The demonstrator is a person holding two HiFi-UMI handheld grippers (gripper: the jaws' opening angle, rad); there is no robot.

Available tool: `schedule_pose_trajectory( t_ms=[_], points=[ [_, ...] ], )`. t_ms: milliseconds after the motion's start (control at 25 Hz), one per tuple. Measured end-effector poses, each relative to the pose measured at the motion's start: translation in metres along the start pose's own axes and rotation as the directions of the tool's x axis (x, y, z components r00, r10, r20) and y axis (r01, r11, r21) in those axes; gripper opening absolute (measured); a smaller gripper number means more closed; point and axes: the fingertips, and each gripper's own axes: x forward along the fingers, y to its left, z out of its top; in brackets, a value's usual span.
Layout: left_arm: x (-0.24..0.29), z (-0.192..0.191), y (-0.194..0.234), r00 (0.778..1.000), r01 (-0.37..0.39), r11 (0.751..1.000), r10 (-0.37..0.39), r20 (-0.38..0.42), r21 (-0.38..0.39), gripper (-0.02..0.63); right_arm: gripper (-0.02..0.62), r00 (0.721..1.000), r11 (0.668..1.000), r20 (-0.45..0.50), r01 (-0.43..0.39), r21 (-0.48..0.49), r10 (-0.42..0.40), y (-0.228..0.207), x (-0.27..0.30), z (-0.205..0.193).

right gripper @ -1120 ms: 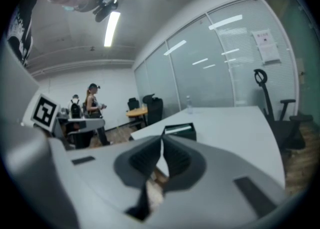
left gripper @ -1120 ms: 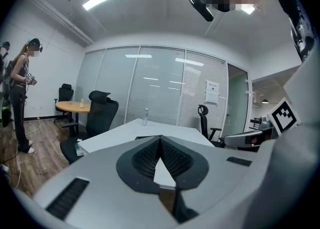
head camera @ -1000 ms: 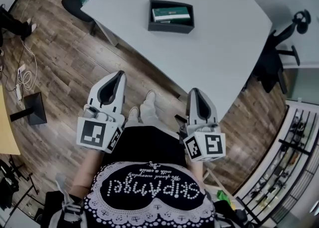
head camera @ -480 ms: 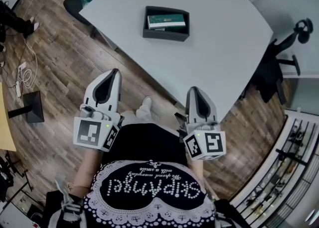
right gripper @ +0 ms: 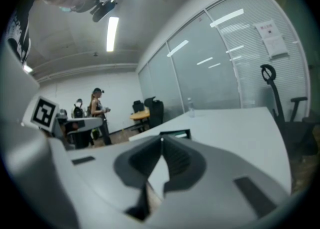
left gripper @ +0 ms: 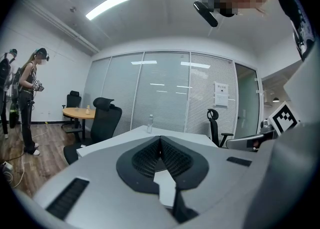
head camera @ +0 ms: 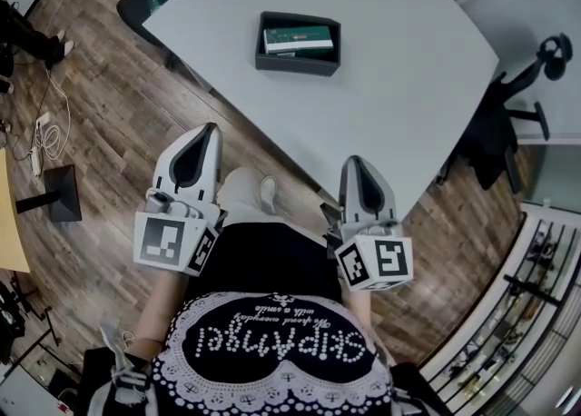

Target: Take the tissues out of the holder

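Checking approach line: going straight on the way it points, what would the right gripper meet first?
Probably the white table, as the right gripper points slightly down toward it; the dark holder lies further along that line, depth unclear.

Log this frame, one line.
stage: pre-grasp | left tool: shut, empty | right tool: shut, empty | tissues: in holder on table, untouched

holder (head camera: 298, 62) dark, on table (head camera: 390, 96) | tissues (head camera: 298, 39) green pack inside holder | left gripper (head camera: 207, 129) short of table edge | right gripper (head camera: 357, 163) tip at table edge
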Motion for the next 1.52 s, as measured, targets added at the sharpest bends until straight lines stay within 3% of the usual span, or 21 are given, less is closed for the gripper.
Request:
schedule_pose_trajectory(
  t_ms=[520,840,1200,1520],
  points=[
    [-0.001,-0.002,-0.003,1.000,0.014,0.999,-0.013,-0.018,0.033,0.029,0.035,1.000,1.000,-0.002,0.008,0.027,-0.008,0.003,-0.005,-0.006],
    [0.016,-0.002,0.017,0.999,0.025,0.999,-0.024,-0.036,0.024,0.029,0.035,0.999,0.999,-0.026,0.029,0.037,-0.028,0.004,0.016,-0.005],
    [0.075,0.008,0.056,0.995,0.077,0.997,-0.077,-0.056,0.010,0.029,0.035,0.997,0.997,-0.045,0.068,0.043,-0.066,0.004,0.077,0.013],
    [0.145,0.021,0.098,0.983,0.165,0.986,-0.164,-0.084,0.004,0.028,0.035,0.981,0.979,-0.048,0.190,0.080,-0.186,-0.007,0.127,0.030]
  ],
)
